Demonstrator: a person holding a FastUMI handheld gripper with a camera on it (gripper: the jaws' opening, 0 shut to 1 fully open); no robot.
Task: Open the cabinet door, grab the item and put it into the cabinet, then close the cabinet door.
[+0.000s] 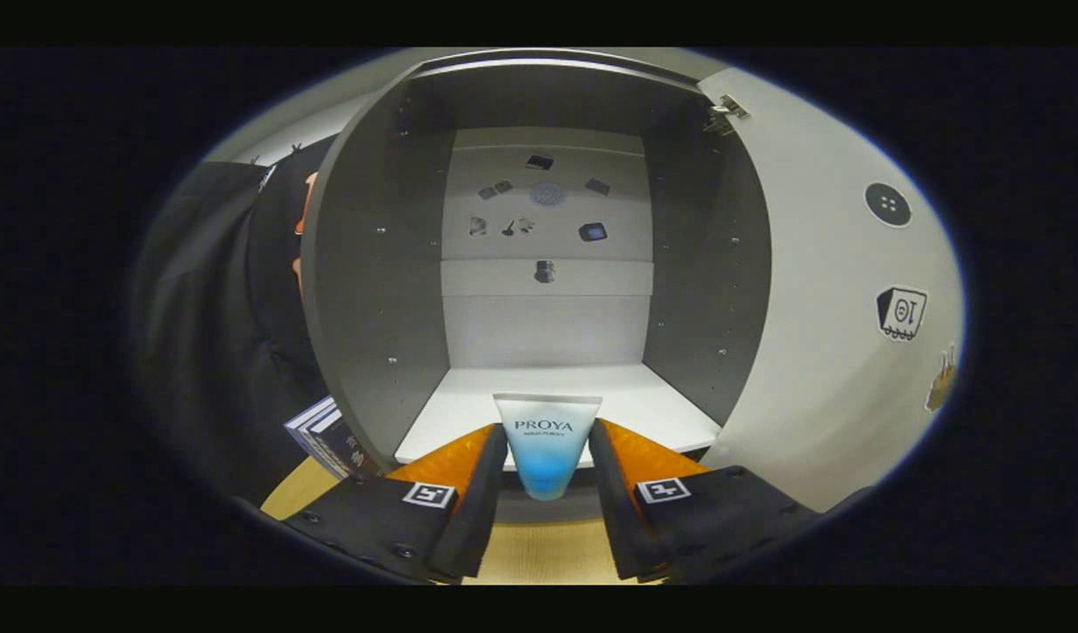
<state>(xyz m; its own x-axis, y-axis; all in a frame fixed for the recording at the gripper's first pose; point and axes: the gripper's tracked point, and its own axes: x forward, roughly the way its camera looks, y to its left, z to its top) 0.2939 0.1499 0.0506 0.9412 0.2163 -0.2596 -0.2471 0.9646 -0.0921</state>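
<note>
one view, gripper camera: white-to-blue soft plastic squeeze tube (547, 444) sits between fingers, gripper (548, 457) pinching it from both sides, both pads against its flanks. tube held upside down, cap end low, flat crimped end up, just at front edge of white cabinet floor (469, 413). grey open cabinet (363, 264) ahead, white door (820, 308) swung right. judgement: tube light, squashy, smooth, likely slippery; hold mid-body firmly but gently, too much squeeze may deform it.
</note>
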